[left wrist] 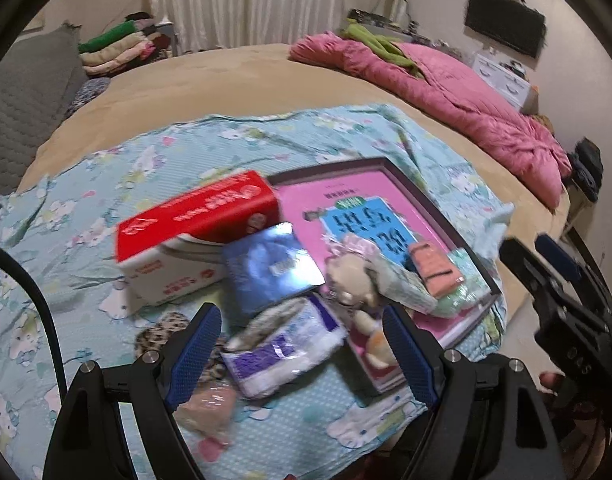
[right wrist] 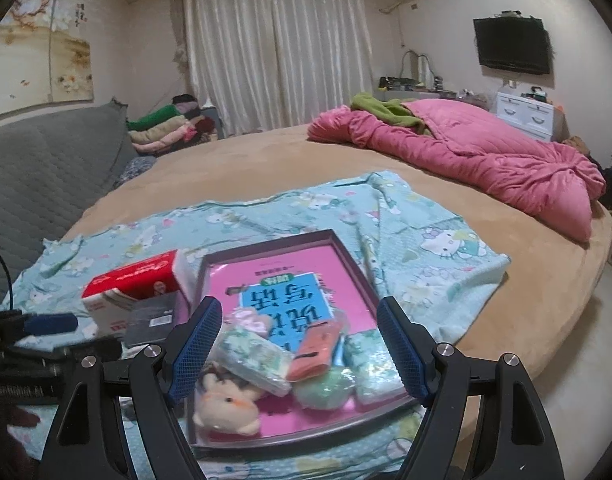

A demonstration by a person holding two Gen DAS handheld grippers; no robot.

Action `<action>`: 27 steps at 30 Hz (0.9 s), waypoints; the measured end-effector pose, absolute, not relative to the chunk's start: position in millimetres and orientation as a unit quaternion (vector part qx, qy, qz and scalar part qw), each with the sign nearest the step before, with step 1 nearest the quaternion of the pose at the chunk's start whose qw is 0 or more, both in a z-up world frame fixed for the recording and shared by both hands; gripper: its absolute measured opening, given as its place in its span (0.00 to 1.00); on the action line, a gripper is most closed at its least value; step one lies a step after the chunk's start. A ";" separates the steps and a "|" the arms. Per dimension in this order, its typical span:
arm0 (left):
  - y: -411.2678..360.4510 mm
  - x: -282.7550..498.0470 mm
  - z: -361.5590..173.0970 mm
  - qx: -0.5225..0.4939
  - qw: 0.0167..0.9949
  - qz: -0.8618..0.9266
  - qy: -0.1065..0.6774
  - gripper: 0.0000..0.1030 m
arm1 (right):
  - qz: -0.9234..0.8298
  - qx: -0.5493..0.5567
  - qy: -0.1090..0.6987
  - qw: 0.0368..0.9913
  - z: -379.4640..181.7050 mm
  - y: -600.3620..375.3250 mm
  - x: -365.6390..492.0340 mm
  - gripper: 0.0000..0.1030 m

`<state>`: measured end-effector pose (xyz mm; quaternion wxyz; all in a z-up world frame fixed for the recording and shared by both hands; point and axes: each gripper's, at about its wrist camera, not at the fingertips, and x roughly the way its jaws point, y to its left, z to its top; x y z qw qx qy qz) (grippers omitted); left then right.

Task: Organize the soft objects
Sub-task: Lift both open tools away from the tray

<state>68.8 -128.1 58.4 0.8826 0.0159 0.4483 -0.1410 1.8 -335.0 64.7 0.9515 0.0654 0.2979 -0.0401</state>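
Observation:
My left gripper [left wrist: 302,352] hangs open over the floral blue sheet [left wrist: 86,208]. A white and purple tissue pack [left wrist: 282,348] lies below the gap, untouched. Around it are a shiny blue pack [left wrist: 270,268], a red and white tissue box [left wrist: 194,236], a leopard-print piece [left wrist: 162,336] and a pink wrapped item [left wrist: 210,408]. My right gripper [right wrist: 300,350] is open above the pink tray [right wrist: 266,248]. In the tray lie a beige plush toy [right wrist: 226,404], a floral tissue pack [right wrist: 254,356], an orange pack [right wrist: 314,350], a green round bundle [right wrist: 326,392] and a pale green pack [right wrist: 374,364].
The sheet lies on a round tan bed [right wrist: 266,160]. A pink quilt [right wrist: 486,160] with a green cloth sits at the bed's far right. A grey padded headboard [right wrist: 46,168] and folded clothes [right wrist: 166,128] are at the left. The floor [right wrist: 566,340] drops off to the right.

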 end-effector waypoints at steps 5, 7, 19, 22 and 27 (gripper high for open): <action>-94.9 73.9 66.8 -0.010 0.888 -0.117 0.445 0.80 | -0.018 0.056 0.297 0.953 71.1 -318.4 0.0 0.78; -84.0 75.0 67.5 -0.017 0.889 -0.107 0.446 0.80 | -0.009 0.053 0.296 0.954 74.0 -311.5 -0.8 0.78; -34.5 67.3 76.1 -0.035 0.896 -0.069 0.437 0.80 | 0.046 0.064 0.316 0.946 83.1 -279.3 -4.4 0.78; -26.2 65.5 77.9 -0.039 0.897 -0.064 0.435 0.80 | 0.054 0.061 0.323 0.943 83.1 -270.0 -4.6 0.78; -12.3 62.2 78.9 -0.045 0.898 -0.058 0.433 0.80 | 0.061 0.064 0.334 0.938 82.3 -258.0 -5.9 0.78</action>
